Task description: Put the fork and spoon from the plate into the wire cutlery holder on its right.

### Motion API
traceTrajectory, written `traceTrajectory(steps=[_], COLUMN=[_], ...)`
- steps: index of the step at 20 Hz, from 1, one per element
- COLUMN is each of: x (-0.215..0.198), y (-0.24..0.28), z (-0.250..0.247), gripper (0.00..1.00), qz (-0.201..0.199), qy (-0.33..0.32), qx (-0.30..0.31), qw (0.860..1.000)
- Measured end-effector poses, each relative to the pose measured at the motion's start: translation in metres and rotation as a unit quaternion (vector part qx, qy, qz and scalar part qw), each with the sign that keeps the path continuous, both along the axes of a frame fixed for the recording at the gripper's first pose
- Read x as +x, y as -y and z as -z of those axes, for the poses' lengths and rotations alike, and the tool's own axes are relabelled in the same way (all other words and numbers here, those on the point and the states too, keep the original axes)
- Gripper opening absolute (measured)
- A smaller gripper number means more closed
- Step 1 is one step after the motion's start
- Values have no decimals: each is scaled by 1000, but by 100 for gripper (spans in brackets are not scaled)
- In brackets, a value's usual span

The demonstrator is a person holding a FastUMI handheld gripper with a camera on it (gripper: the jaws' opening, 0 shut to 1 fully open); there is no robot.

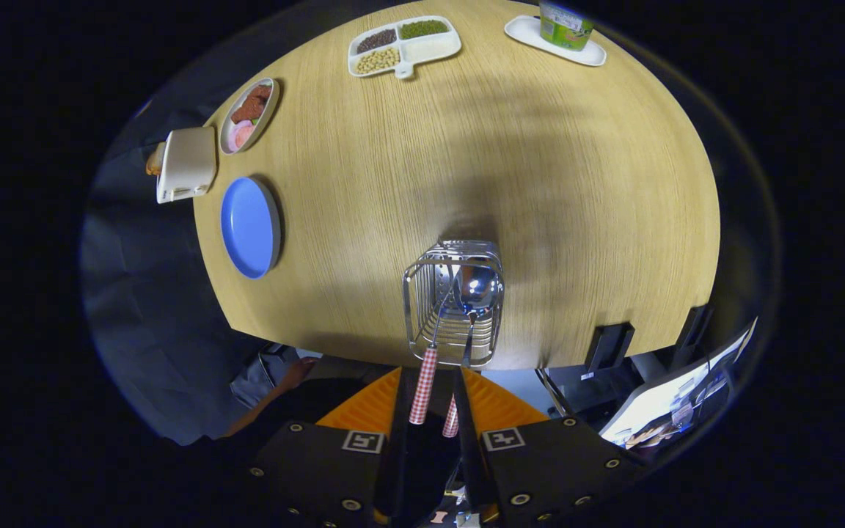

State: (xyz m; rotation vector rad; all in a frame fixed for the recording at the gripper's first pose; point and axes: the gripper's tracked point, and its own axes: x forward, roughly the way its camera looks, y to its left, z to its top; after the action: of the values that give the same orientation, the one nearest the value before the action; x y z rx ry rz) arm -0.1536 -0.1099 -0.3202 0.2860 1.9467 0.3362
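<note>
A pale wood-grain table [540, 161] with a rounded edge is carrying everything here. Just ahead of the jaws, a wire cutlery holder [454, 301] is standing near the table's front edge; it is a boxy basket of thin shiny metal rods with a perforated metal panel inside. Two pieces of cutlery are sitting in it. The spoon [475, 293] is showing its polished bowl deep in the basket, and the fork [431, 345] is leaning beside it, its thin metal stem running up to a handle with a red-and-white check pattern. A second checked handle is poking up next to the first, and both handles are reaching back into the gap between the jaws.

The gripper [430, 418] is hovering over the holder with its jaws standing narrowly apart; both handles are lying in the gap, but whether the jaws are pressing on either one cannot be told. Two square printed markers are sitting on the gripper's body.

Off to the left, one smooth round blue plate [249, 227] is lying bare. Beyond it, a cream rectangular box [186, 164] is overhanging the table's edge, and one oval dish [248, 116] is holding reddish and pink food. At the far side, one white divided tray [404, 45] is holding three heaps of beans or grains: dark, green and pale. One green tub [566, 25] with a printed label, too small to read, is standing on a white oblong tray [532, 33].
</note>
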Motion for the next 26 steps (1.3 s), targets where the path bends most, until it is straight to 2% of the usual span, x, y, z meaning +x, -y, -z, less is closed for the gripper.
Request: traceTrajectory(steps=[4,7,10,13,15,17,21,26], x=[24,42,59,72,83,99,120,139], y=[3,-1,11,8,12,15,21,30], z=[-15,-30,-42,-63,-80,-96,-136,-186], gripper=[49,63,72,83,88,92,93,93], qz=[31,58,62,97,115,134,179,196], qy=[96,179,277,358,414,475,579,688], qx=[4,14,-2,12,15,11,8,-13], qw=[995,982,959,929,903,870,796,699])
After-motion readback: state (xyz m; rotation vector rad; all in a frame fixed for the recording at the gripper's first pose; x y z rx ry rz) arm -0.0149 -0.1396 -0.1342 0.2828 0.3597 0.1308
